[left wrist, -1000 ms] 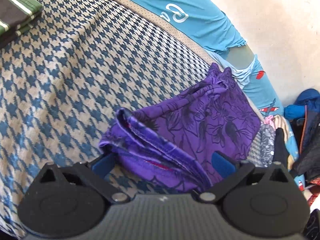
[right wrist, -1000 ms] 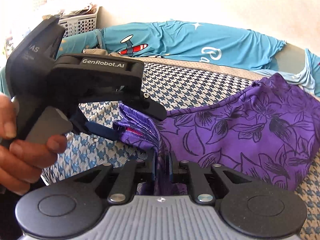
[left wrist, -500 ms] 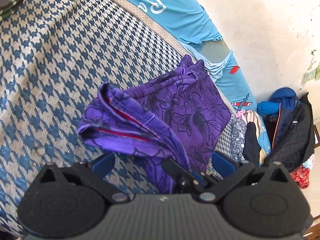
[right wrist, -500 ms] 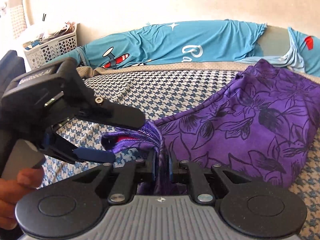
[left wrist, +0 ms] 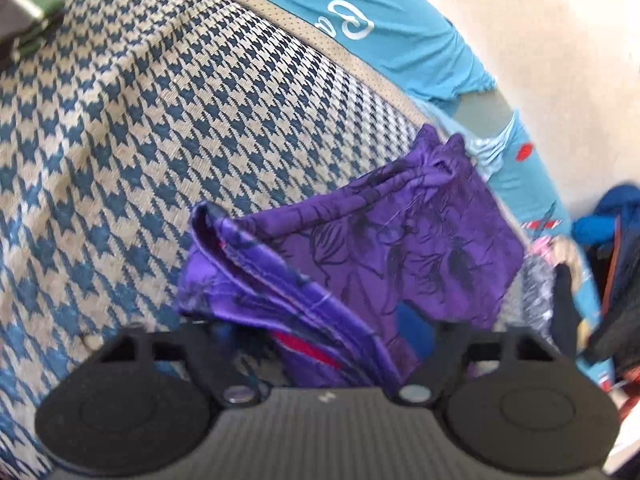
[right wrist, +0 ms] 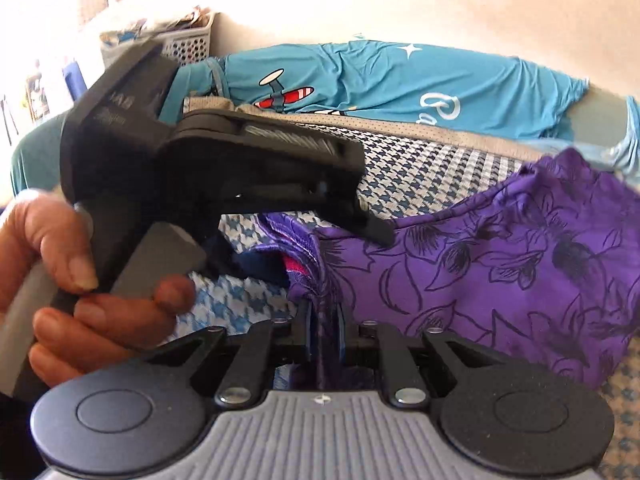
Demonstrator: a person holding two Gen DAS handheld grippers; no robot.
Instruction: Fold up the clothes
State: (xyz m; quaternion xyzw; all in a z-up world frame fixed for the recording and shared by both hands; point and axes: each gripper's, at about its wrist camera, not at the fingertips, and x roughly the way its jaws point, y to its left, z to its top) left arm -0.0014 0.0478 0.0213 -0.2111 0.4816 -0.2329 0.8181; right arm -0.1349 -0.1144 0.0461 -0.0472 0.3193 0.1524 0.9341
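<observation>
A purple flowered garment lies bunched on the blue-and-beige houndstooth bed cover. Its folded, pink-lined hem sits between the jaws of my left gripper, which are closing around it; I see no firm pinch. In the right wrist view the left gripper has its upper finger on top of the cloth and its lower one under the hem, with a person's hand on its handle. My right gripper is shut on a gathered strip of the same garment.
A teal printed shirt is spread along the far edge against the wall. Folded green striped clothes lie at the far left. A heap of dark and blue clothing sits to the right. A white basket stands at the back left.
The left jaws have narrowed from wide open around the garment's hem, and that gripper has edged in over the cloth. The right gripper keeps its hold in the same spot.
</observation>
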